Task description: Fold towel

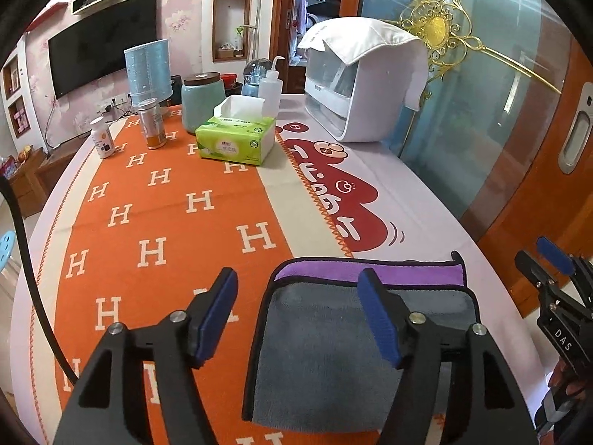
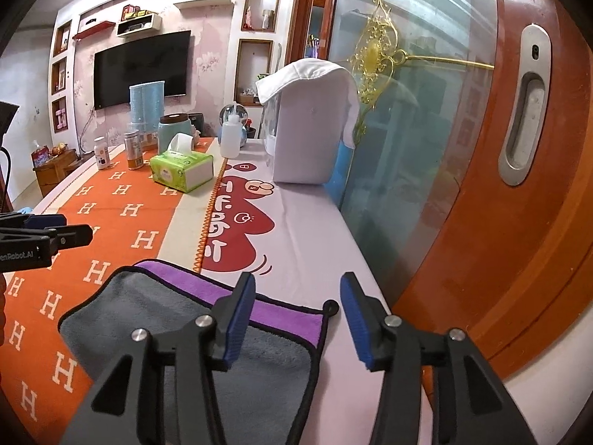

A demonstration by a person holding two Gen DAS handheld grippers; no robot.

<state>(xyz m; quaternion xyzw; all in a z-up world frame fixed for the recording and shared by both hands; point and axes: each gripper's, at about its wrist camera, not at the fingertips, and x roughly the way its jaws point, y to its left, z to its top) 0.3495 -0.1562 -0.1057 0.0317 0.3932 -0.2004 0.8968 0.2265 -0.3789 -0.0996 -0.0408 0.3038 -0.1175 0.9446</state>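
Observation:
A grey and purple towel [image 1: 326, 352] with black trim lies folded on the table, grey layer over a purple strip at its far edge. It also shows in the right wrist view [image 2: 155, 319]. My left gripper [image 1: 298, 285] is open and empty, held above the towel's left edge, its right finger over the towel. My right gripper [image 2: 298, 289] is open and empty above the towel's right far corner. The right gripper shows at the right edge of the left wrist view [image 1: 556, 270]. The left gripper shows at the left edge of the right wrist view [image 2: 48, 237].
An orange H-pattern cloth [image 1: 159, 222] covers the table. A green tissue box [image 1: 235, 141], teal jar [image 1: 202, 102], can [image 1: 152, 124], pill bottle [image 1: 102, 137] and squeeze bottle [image 1: 270, 89] stand at the far end. A white appliance [image 1: 370, 78] sits far right. A glass sliding door [image 2: 426, 129] runs along the right.

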